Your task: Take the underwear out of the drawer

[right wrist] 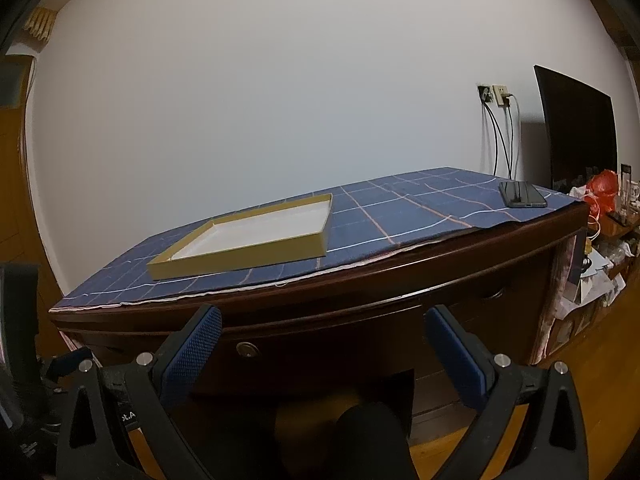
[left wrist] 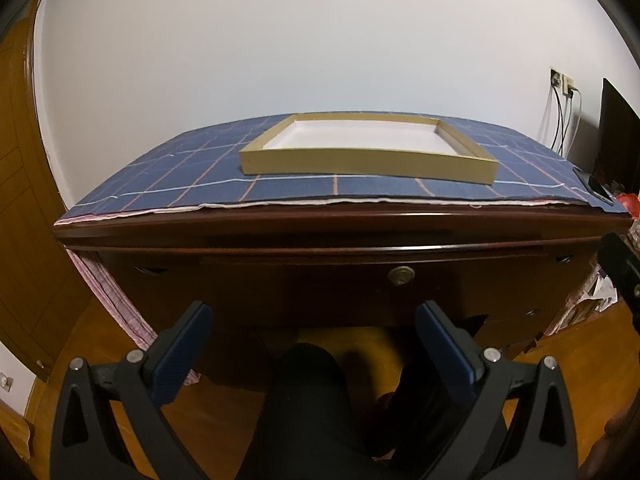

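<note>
Both grippers (left wrist: pixel 312 320) (right wrist: pixel 320 324) agape; closed drawer (left wrist: pixel 360 276) long axis crosswise

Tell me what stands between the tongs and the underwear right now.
The closed drawer front of the desk does: no underwear shows. Both the left tongs and the right tongs hang open before it, touching nothing. The tray on the cloth above sits apart.
</note>
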The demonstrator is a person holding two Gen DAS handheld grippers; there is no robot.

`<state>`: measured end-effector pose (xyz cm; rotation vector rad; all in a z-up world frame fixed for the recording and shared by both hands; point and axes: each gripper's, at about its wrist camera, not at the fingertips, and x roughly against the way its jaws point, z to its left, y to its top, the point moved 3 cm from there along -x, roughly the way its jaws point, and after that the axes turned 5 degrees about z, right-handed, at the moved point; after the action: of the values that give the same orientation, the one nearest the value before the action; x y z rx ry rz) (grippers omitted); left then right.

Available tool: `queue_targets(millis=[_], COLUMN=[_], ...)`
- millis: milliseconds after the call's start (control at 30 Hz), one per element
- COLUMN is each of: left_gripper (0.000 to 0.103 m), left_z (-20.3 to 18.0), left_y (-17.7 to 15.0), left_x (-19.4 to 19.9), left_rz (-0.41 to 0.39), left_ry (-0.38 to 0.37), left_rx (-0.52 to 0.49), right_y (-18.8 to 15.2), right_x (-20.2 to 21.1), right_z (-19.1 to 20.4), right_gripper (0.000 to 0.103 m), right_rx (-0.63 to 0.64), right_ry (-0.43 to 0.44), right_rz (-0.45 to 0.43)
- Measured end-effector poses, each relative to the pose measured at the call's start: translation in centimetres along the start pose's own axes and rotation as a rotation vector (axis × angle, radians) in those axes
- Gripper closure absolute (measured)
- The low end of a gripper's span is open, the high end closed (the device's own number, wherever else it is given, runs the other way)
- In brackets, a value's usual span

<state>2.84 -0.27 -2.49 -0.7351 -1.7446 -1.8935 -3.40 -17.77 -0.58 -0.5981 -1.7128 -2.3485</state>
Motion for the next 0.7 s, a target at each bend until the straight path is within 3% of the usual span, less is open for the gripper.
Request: queue_targets(millis=[400, 700], left_gripper=[0.000, 0.000], left_z=[-0.3, -0.9], left_y=[-0.1, -0.1], left_x=[-0.3, -1.3], left_rz=[0.011, 0.012], left_ry=[-0.004, 0.008], left_rx=[-0.001, -0.035], right_y=[-0.3, -1.3], right_x=[-0.8, -2.9], right_z=[-0.5, -1.5], right_gripper=[0.000, 0.000], right_rx=[-0.005, 0.063], right_ry=[0.008, 0.024], right_rz=[0.021, 0.051])
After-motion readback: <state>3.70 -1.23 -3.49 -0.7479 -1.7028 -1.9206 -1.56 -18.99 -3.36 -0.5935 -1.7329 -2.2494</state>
